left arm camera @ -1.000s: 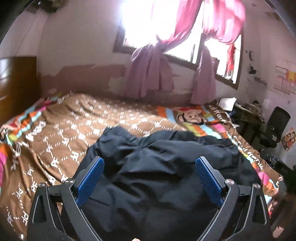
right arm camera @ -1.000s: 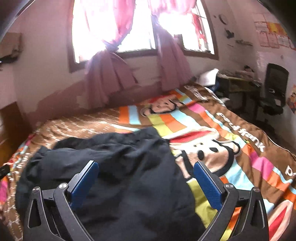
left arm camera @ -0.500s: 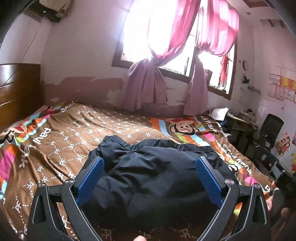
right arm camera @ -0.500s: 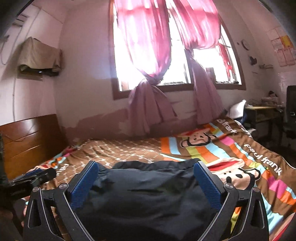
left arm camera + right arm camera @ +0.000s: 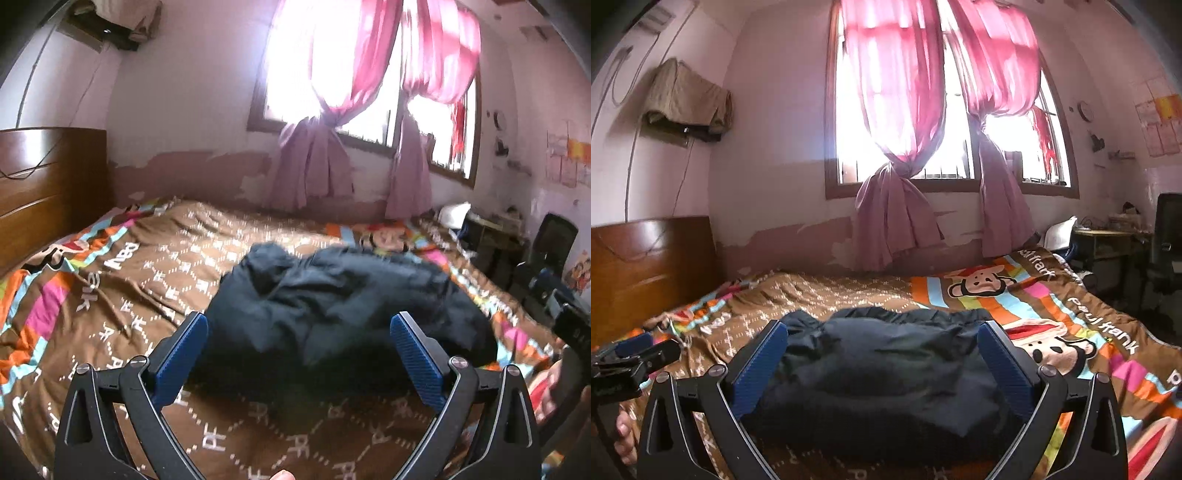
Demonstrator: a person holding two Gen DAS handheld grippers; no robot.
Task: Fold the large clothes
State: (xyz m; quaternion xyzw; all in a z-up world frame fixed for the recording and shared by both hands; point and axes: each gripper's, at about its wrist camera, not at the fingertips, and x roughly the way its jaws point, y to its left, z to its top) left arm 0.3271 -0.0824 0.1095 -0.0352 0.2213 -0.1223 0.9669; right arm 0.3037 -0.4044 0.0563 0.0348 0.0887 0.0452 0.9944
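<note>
A dark navy padded garment (image 5: 343, 310) lies bunched in a heap on the bed's brown patterned bedspread (image 5: 122, 295); it also shows in the right wrist view (image 5: 886, 373). My left gripper (image 5: 299, 354) is open and empty, held back above the near side of the heap. My right gripper (image 5: 882, 369) is open and empty, facing the heap from the near edge. The other gripper shows at the right edge of the left wrist view (image 5: 572, 332) and at the left edge of the right wrist view (image 5: 631, 362).
A wooden headboard (image 5: 646, 266) stands at the left. A window with tied pink curtains (image 5: 897, 155) is behind the bed. A desk (image 5: 1108, 240) and a black office chair (image 5: 1163, 240) stand at the right. Clothes hang on the wall (image 5: 687, 103).
Both grippers have pulled back and risen away from the garment, which now lies smaller and farther off in both views. Both stay open.
</note>
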